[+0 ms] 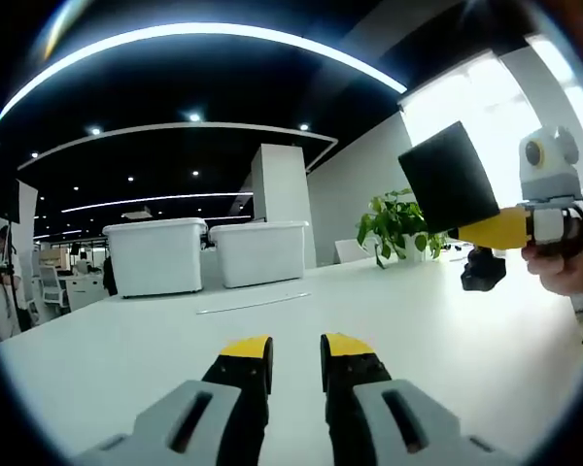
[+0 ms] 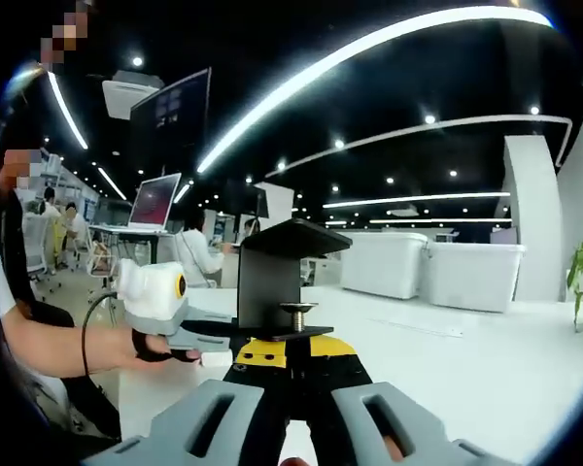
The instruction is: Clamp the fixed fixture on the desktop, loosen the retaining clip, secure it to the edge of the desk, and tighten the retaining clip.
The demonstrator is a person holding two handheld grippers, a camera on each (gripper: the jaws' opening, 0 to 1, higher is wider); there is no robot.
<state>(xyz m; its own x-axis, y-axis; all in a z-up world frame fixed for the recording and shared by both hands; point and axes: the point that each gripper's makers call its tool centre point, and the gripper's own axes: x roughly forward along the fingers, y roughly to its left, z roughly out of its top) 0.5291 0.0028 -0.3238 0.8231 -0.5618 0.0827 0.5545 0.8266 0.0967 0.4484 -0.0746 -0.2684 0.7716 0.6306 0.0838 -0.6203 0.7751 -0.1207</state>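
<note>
The fixture is a black clamp (image 2: 280, 277) with a flat top plate and a metal screw (image 2: 296, 313) under it. My right gripper (image 2: 284, 351) is shut on the clamp's lower part and holds it in the air above the white desk (image 2: 486, 369). In the left gripper view the same clamp (image 1: 449, 177) hangs at the right, gripped by the right gripper (image 1: 497, 229), with a black knob (image 1: 482, 270) below. My left gripper (image 1: 296, 348) hovers low over the desk (image 1: 369, 320), its jaws slightly apart and holding nothing.
Two white storage bins (image 1: 160, 254) (image 1: 260, 250) stand at the desk's far side, and a potted plant (image 1: 398, 223) at the far right. A person's hand (image 2: 151, 348) holds the left gripper. People sit at desks with a laptop (image 2: 155, 202) behind.
</note>
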